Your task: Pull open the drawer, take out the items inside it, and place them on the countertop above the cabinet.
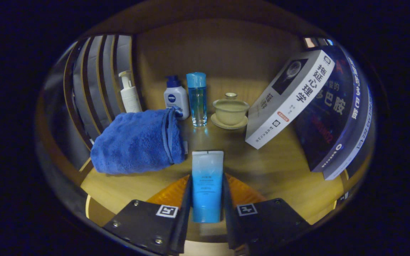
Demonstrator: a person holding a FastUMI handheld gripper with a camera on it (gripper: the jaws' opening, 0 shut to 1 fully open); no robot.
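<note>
Gripping the blue tube [207, 185] mid-body, my claw [207, 204] pinches it from both sides just above the surface [279, 170]; it looks light, soft-walled and slick, so squeeze gently. Beyond: one blue towel [137, 142], three bottles [196, 99], one lidded cup [230, 111], two leaning books [290, 97]

Gripper [207, 199] jaws clamp blue tube [207, 185] above wooden countertop [279, 170].
</note>
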